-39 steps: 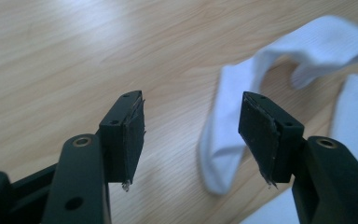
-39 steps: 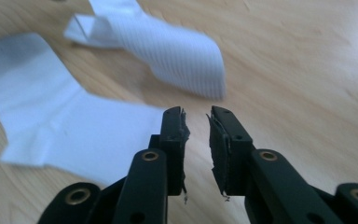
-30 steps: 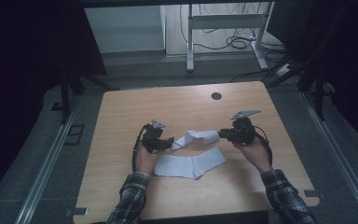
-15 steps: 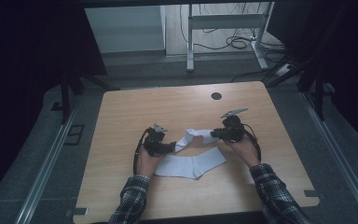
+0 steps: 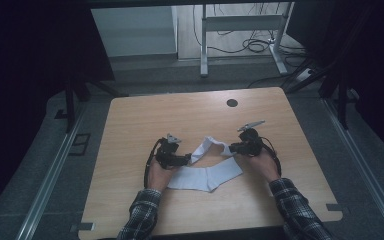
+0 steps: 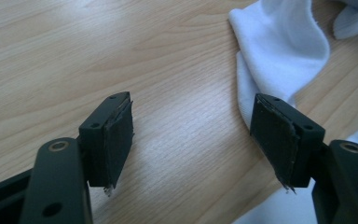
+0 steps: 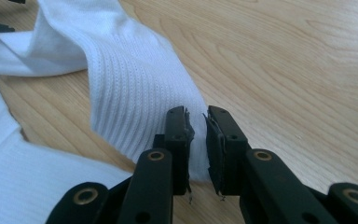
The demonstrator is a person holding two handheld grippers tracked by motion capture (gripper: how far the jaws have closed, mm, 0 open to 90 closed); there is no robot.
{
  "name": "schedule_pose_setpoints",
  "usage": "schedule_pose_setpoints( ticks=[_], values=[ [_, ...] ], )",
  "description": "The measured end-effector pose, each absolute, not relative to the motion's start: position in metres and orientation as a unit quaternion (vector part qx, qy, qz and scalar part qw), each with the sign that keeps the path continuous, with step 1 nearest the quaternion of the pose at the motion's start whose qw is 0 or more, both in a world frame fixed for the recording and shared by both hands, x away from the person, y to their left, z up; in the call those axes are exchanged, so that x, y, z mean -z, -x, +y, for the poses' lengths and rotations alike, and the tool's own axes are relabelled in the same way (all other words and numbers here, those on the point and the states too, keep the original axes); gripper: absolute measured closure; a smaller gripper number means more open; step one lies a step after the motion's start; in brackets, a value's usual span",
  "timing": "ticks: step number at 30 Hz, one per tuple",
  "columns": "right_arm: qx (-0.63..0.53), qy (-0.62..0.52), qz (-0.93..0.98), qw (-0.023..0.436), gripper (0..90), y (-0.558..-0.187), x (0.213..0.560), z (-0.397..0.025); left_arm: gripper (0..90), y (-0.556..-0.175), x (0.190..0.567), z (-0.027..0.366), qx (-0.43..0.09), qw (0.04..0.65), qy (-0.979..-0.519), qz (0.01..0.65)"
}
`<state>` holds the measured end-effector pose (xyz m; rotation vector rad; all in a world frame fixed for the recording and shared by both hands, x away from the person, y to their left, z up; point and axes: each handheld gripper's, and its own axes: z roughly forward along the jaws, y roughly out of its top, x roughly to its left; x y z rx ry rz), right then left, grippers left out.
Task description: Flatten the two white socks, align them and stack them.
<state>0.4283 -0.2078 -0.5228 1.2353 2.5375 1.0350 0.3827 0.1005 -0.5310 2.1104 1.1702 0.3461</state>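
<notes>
Two white socks lie on the wooden table (image 5: 180,115). One sock (image 5: 205,176) lies flat near the person. The other sock (image 5: 211,144) arches up between the grippers. My right gripper (image 5: 231,148) is shut on its ribbed cuff (image 7: 135,79), with the jaws (image 7: 196,126) pinching the fabric edge. At the sock's other end my left gripper (image 5: 186,159) is open, and bare wood shows between its jaws (image 6: 191,140). The sock's toe end (image 6: 279,51) lies just beyond its right jaw. The flat sock (image 7: 18,186) shows at the lower left of the right gripper view.
A round dark cable hole (image 5: 232,103) sits in the table's far side. Beyond the table stand a metal desk frame (image 5: 240,30) and floor cables (image 5: 260,46). Bare wood extends left, right and beyond the socks.
My right gripper has moved left toward the left gripper, still holding the cuff, so the sock now humps up more between them. The left hand has barely shifted.
</notes>
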Motion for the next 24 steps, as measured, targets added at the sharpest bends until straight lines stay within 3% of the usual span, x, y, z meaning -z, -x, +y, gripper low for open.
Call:
schedule_pose_setpoints(
  ticks=[24],
  values=[
    [-0.359,-0.412,0.835,0.062,77.4,-0.426,0.526,-0.220,27.6,-0.387,0.523,0.066,-0.147,0.330,-0.832,0.421]
  ],
)
